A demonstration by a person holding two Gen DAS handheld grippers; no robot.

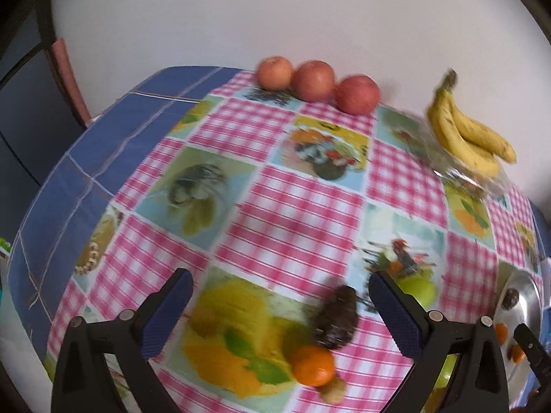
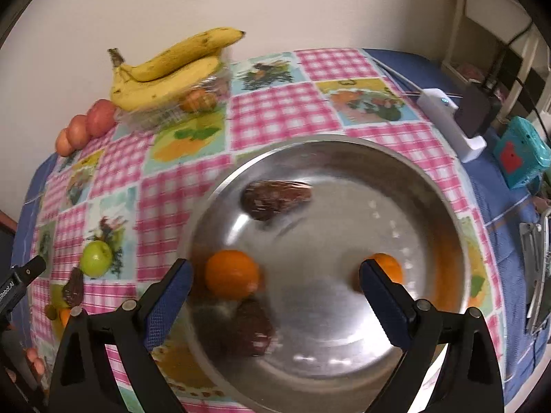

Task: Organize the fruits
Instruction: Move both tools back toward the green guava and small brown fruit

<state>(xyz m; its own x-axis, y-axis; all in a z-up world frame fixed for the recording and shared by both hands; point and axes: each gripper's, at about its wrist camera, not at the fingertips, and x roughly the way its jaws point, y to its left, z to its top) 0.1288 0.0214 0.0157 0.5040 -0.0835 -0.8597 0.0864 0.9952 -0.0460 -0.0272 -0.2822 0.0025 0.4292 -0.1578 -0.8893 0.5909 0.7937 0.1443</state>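
Right wrist alone shows bowl's oranges.

Partly legible white lettering, roughly "iRobot.AI", along the black body of the left hand-held gripper at the right wrist view's left edge; nothing else readable.

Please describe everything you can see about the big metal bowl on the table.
The metal bowl is round, wide and shallow, silver and shiny like steel, with blurred reflections inside. It stands upright on the checked tablecloth, directly below the open right gripper. Inside lie two oranges and two dark brown, rough-skinned fruits; what kind they are cannot be told. In the left wrist view only part of its rim shows, at the right edge.
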